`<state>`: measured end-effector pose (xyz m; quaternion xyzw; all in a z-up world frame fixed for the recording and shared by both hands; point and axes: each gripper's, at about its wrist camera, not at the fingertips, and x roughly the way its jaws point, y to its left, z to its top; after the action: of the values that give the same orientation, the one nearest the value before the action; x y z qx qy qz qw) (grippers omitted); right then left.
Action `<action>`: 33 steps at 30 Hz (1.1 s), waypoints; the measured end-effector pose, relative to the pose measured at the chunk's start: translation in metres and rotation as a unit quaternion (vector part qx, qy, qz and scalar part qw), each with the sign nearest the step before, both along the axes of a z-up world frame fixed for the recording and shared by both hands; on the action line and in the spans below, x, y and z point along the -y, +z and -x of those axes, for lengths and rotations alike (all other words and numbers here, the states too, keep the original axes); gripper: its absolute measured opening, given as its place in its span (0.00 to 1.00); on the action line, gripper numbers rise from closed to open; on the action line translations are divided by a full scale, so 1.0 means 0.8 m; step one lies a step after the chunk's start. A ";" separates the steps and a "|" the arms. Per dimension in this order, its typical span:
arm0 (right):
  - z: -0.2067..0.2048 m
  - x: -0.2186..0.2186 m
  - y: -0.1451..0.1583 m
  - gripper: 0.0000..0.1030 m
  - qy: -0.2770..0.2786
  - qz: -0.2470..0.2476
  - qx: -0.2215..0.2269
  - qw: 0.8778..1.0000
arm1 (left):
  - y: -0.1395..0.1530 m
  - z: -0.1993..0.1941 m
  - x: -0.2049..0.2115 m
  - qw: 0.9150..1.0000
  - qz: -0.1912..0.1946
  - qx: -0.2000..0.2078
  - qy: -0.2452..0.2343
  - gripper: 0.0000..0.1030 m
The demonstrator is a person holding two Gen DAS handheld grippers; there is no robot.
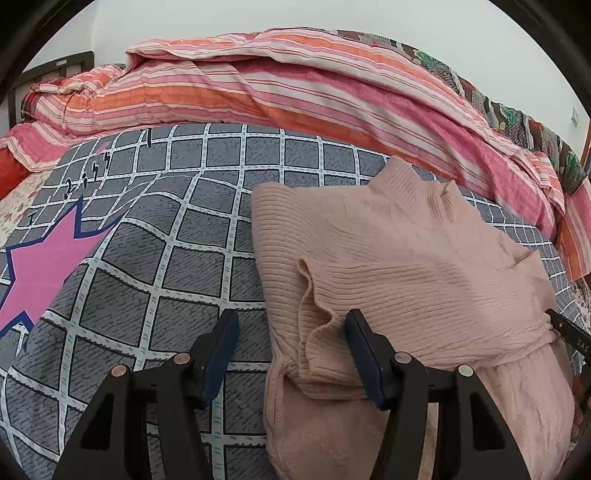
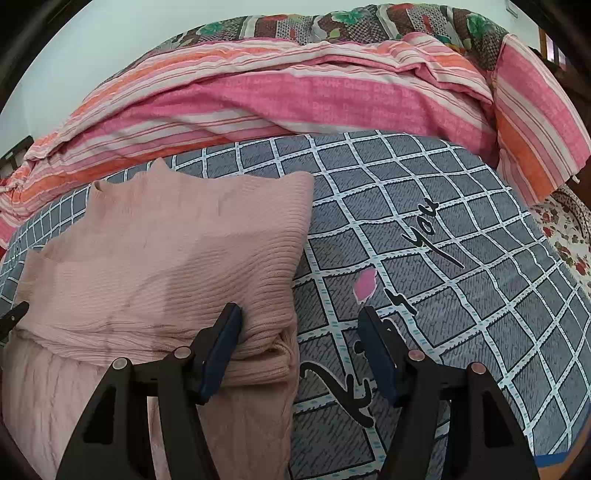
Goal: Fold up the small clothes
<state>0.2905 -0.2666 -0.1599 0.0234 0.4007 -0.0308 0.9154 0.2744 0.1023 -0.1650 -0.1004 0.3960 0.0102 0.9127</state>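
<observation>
A pale pink ribbed knit sweater [image 1: 406,251] lies partly folded on the grey checked bed sheet [image 1: 177,229]; its sleeves are folded across the body and its lower part lies toward me. My left gripper [image 1: 291,332] is open, its jaws astride the sweater's left edge at a sleeve cuff. The sweater also shows in the right wrist view [image 2: 166,251]. My right gripper [image 2: 299,328] is open, its jaws astride the sweater's right edge, left finger over the knit, right finger over the sheet [image 2: 461,295]. The right gripper's tip shows at the left wrist view's right edge [image 1: 569,332].
A rumpled pink and orange striped duvet [image 1: 295,81] is heaped along the far side of the bed, with a floral patterned blanket [image 2: 332,22] behind it. The sheet bears a pink star [image 1: 48,258] at left and black lettering [image 2: 424,236] at right. A dark headboard [image 1: 55,66] stands far left.
</observation>
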 end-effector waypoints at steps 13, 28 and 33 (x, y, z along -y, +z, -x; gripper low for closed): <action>0.000 0.000 -0.001 0.62 -0.001 -0.007 0.002 1.000 | -0.001 0.001 -0.002 1.000 -0.004 -0.001 0.000 0.58; -0.002 0.003 -0.002 0.63 0.000 -0.018 0.001 1.000 | -0.001 0.000 -0.002 1.000 -0.009 -0.002 -0.003 0.59; -0.003 0.000 -0.002 0.63 0.000 -0.015 -0.001 1.000 | -0.001 0.000 -0.001 1.000 -0.010 -0.003 -0.003 0.60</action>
<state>0.2926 -0.2662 -0.1615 0.0371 0.4021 -0.0252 0.9145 0.2743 0.1033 -0.1657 -0.0899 0.3987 0.0118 0.9126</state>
